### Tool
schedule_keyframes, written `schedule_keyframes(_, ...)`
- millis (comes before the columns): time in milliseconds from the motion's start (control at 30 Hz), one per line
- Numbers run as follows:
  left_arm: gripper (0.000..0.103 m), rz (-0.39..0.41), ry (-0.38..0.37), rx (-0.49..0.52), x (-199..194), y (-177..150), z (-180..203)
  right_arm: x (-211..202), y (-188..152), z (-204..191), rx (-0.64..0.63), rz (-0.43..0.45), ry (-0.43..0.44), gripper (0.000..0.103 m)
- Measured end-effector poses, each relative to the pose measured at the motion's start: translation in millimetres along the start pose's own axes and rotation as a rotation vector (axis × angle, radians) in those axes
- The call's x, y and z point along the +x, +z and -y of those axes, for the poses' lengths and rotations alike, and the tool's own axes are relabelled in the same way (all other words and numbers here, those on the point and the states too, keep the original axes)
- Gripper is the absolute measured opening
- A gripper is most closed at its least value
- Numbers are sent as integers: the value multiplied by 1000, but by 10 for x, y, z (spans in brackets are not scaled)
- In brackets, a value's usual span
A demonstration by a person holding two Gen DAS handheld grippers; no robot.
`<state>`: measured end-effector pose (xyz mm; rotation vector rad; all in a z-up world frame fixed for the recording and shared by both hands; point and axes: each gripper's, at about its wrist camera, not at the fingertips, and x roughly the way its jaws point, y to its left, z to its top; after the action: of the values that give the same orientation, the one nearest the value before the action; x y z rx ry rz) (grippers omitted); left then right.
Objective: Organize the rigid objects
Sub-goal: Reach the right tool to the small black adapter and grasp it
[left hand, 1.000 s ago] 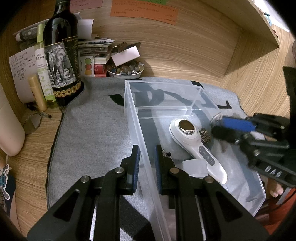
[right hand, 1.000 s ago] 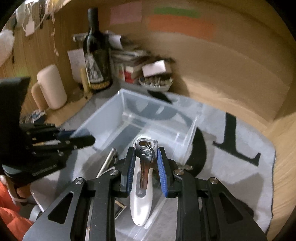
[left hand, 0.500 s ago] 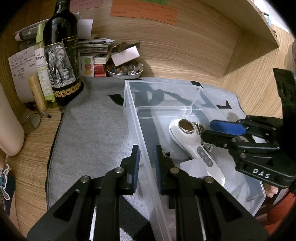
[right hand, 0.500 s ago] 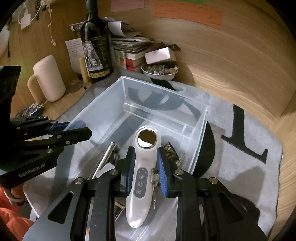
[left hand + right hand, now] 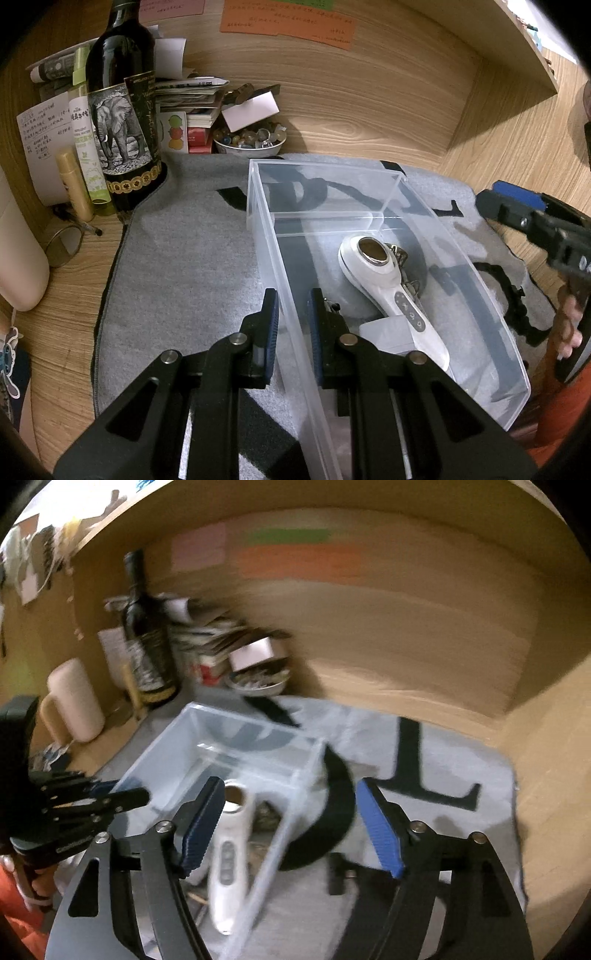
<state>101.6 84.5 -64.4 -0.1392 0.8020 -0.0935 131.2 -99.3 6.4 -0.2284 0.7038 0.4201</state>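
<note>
1. The clear plastic bin (image 5: pixel 369 258) holds a white handheld device (image 5: pixel 388 288) with keys (image 5: pixel 402 258) beside it.
2. The left gripper (image 5: pixel 290 325) pinches the bin's near wall with its jaws.
3. The right gripper (image 5: pixel 291 827) hangs over the bin's edge, its empty jaws opening.
4. The bin sits on a grey mat (image 5: pixel 177 266) on the wooden table (image 5: pixel 70 295), with a wine bottle (image 5: pixel 125 110) and a bowl (image 5: pixel 251 146) behind.

Clear plastic bin (image 5: pixel 369 192), probably felt mat (image 5: pixel 184 258)
</note>
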Motion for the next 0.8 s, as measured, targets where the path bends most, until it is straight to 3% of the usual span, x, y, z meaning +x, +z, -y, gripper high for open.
schedule_keyframes(433, 15, -1, 0, 1, 0, 1, -1, 197, -259, 573, 132, -100, -118, 70)
schedule_keyframes(800, 15, -1, 0, 1, 0, 1, 2, 579, -590, 574, 148, -253, -48, 69)
